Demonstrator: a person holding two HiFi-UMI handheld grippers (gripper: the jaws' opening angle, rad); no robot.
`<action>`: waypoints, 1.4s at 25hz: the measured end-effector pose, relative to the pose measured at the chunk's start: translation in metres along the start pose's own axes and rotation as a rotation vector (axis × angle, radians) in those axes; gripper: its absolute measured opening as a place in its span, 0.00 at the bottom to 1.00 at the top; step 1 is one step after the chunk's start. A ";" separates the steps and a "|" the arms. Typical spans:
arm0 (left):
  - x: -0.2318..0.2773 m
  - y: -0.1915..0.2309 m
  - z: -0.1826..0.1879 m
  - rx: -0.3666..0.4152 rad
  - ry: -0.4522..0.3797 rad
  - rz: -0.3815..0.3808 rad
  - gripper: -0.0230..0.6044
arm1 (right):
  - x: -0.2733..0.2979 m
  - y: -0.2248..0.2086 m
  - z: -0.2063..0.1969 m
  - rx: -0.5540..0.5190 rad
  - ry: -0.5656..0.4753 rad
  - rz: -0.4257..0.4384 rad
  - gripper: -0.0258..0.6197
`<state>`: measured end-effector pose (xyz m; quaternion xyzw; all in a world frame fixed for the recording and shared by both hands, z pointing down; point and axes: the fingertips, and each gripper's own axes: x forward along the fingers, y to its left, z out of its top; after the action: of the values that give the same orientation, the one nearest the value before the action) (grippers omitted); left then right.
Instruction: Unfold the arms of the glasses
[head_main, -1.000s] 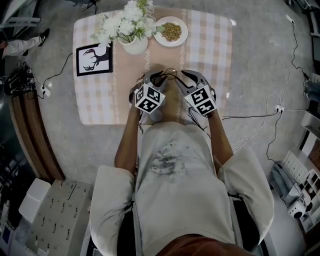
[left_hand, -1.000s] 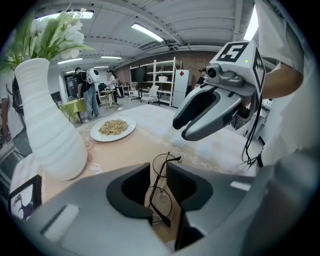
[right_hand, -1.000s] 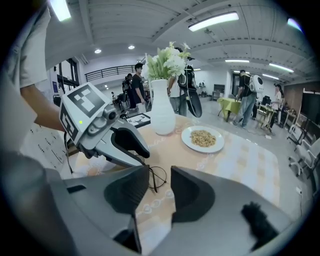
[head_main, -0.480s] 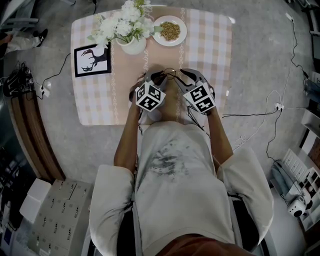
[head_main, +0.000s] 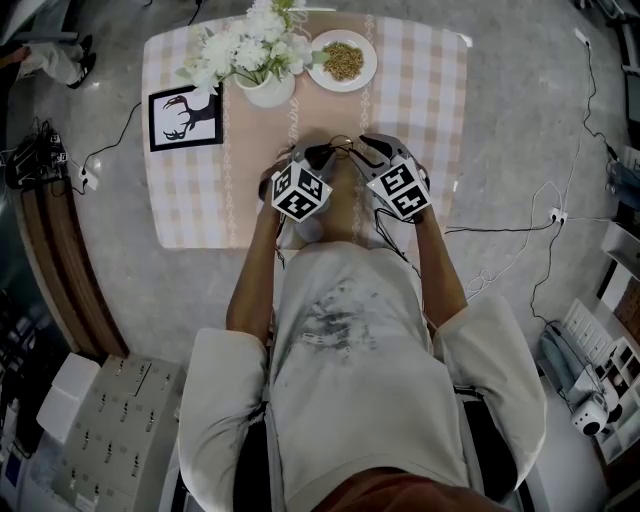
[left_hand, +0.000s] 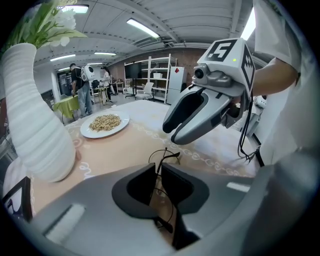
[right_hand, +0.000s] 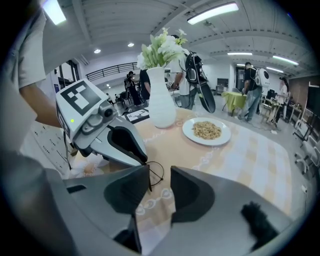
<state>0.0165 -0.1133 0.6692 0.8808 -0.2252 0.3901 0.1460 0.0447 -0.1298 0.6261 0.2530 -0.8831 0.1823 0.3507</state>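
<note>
Closing over the last second, the left gripper's jaws now clench the folded wire glasses, which stand edge-on over the table; both hands otherwise keep their place. The right gripper's jaws stand apart, one lens rim just off their tips, untouched. In the head view the grippers hide most of the glasses. The plate holds brown kernels; the vase holds white flowers. The marker cubes bear square patterns and no legible writing.
</note>
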 end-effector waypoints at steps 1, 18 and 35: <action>0.000 0.000 0.000 0.000 -0.001 -0.003 0.11 | 0.001 0.000 0.000 -0.001 0.002 0.004 0.26; 0.001 -0.004 -0.001 0.027 -0.004 -0.038 0.06 | 0.020 -0.001 -0.002 -0.012 0.012 0.063 0.07; 0.001 -0.005 0.000 0.042 -0.007 -0.045 0.06 | 0.041 -0.001 0.000 -0.079 0.064 0.127 0.07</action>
<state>0.0196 -0.1095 0.6700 0.8899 -0.1975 0.3884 0.1353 0.0197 -0.1437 0.6556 0.1766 -0.8921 0.1773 0.3763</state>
